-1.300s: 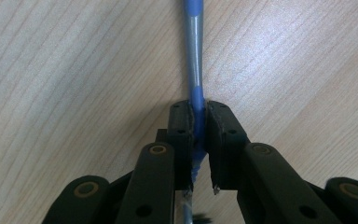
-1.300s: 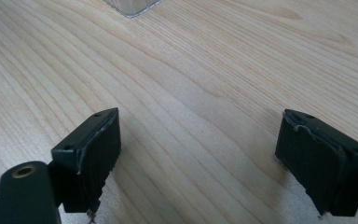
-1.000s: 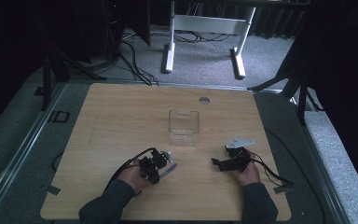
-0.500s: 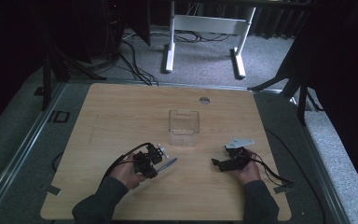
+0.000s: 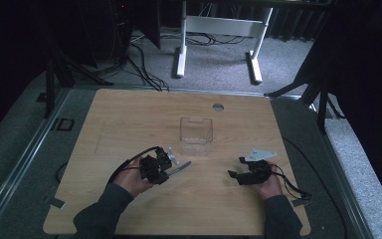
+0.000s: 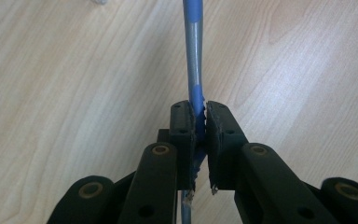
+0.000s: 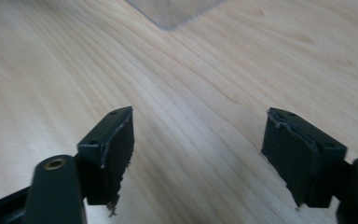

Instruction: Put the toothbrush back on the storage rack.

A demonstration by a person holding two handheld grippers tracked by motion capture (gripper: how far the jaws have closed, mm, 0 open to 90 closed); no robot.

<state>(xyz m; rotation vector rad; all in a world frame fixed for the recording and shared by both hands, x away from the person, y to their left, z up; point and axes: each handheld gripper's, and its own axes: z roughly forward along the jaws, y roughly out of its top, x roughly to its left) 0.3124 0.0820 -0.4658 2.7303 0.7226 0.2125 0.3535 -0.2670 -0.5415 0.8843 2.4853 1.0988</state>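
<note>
A thin blue and grey pen (image 6: 193,46) sticks out past my left gripper (image 6: 200,112), which is shut on its blue part. In the high view the left gripper (image 5: 167,172) hangs over the table's front left, with the pen (image 5: 180,168) pointing right towards a clear plastic box (image 5: 196,134). At the front right, my right gripper (image 5: 234,175) points left, low over the wood. Its jaws (image 7: 198,140) stand wide apart and have just been closing, with nothing between them. A corner of the clear box (image 7: 172,11) lies ahead of it.
The wooden table (image 5: 129,114) has a small round hole (image 5: 218,106) near its far edge. Cables trail from both grippers. Grey carpet, a white stand (image 5: 219,25) and dark tripod legs lie beyond the table.
My left hand has risen a little with the pen and drawn slightly left. The right hand has kept its place.
</note>
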